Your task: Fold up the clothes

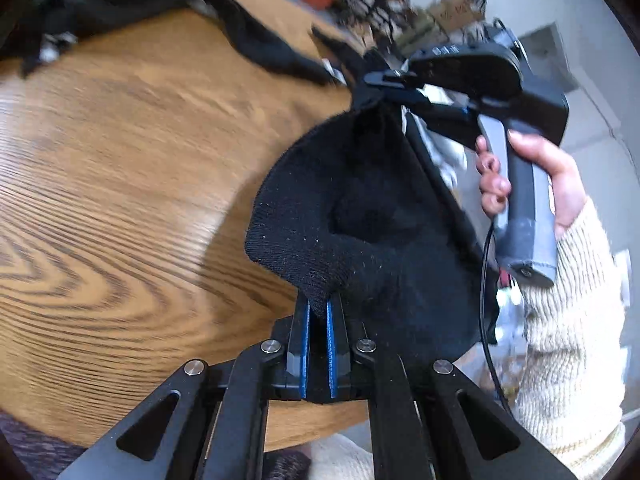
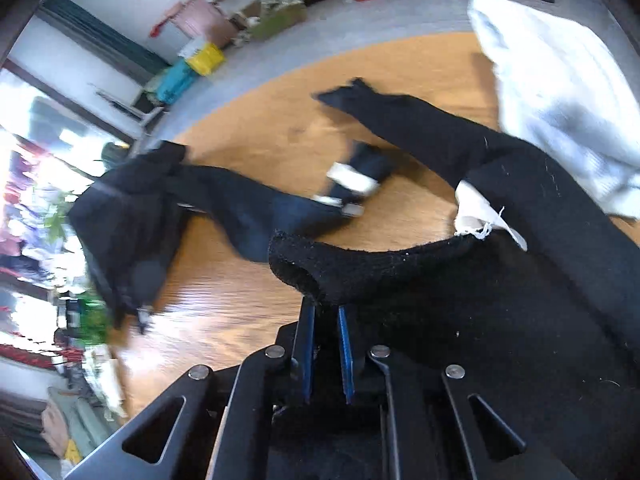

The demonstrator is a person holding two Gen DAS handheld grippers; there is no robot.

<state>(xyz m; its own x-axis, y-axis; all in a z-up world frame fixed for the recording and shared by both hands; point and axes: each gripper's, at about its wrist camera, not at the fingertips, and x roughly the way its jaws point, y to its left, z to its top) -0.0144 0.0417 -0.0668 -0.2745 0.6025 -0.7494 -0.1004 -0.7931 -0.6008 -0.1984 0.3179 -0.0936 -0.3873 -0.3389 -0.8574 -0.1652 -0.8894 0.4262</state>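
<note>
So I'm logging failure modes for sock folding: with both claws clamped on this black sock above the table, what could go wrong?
The left claw pinches only the black sock's edge, so it might slip free. The right claw grips a rolled cuff that could unroll. A nearby dark garment might snag.
</note>
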